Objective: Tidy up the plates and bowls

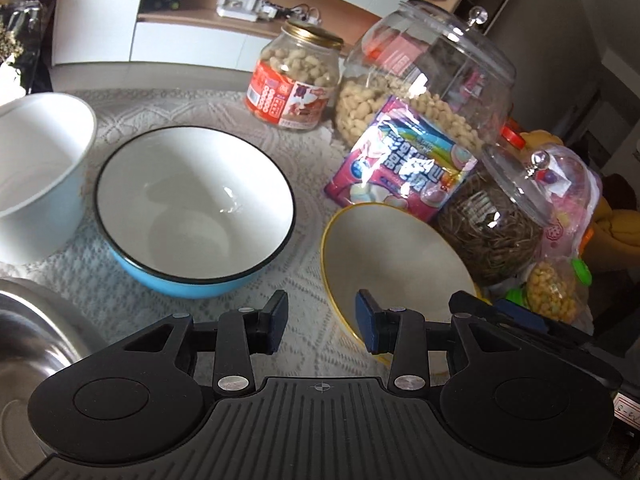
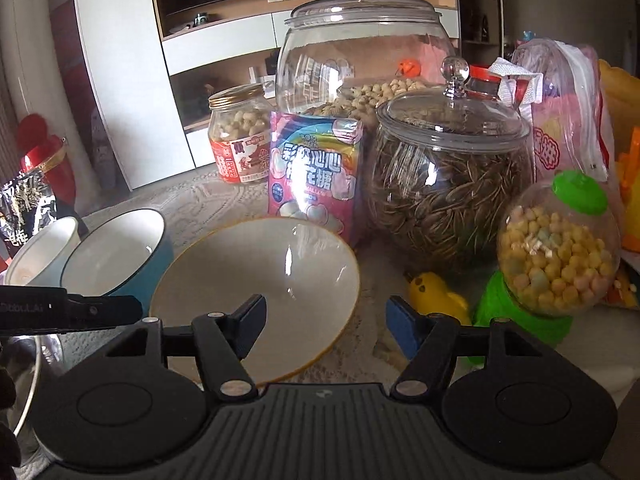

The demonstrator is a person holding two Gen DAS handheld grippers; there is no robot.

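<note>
Blue enamel catches the eye first from the left wrist: a blue bowl [image 1: 195, 210] with a black rim and white inside sits on the lace tablecloth [image 1: 132, 296]. A white bowl [image 1: 40, 172] stands just beside it on the left, and a yellow-rimmed bowl [image 1: 394, 268] lies tilted on the right, leaning toward the snacks. That makes three bowls, plus the curved edge of a steel basin [image 1: 36, 344] at lower left, which shows more fully here than in the other view. The left gripper [image 1: 322, 326] hangs released, jaws apart with nothing between them, its right finger over the yellow-rimmed bowl's near edge. Behind stand a peanut jar [image 1: 294, 76], a big glass jar [image 1: 428, 76], a seed jar [image 1: 492, 224] and a pink marshmallow packet [image 1: 400, 164].

From the right wrist, the yellow-rimmed bowl [image 2: 256, 296] fills the middle, tilted, with the blue bowl [image 2: 120, 252] and white bowl [image 2: 42, 252] crowded to its left. The right gripper [image 2: 326, 330] is also released, jaws wide; its left finger lies over the bowl's inside and its right finger is clear of the rim. This view alone shows a green-based candy globe [image 2: 556, 256], a yellow toy [image 2: 436, 296] and a dark snack bag [image 2: 24, 208]. Three lidded jars again: peanut jar [image 2: 240, 136], big glass jar [image 2: 362, 52], seed jar [image 2: 448, 176], with the marshmallow packet [image 2: 314, 176] in front.
</note>
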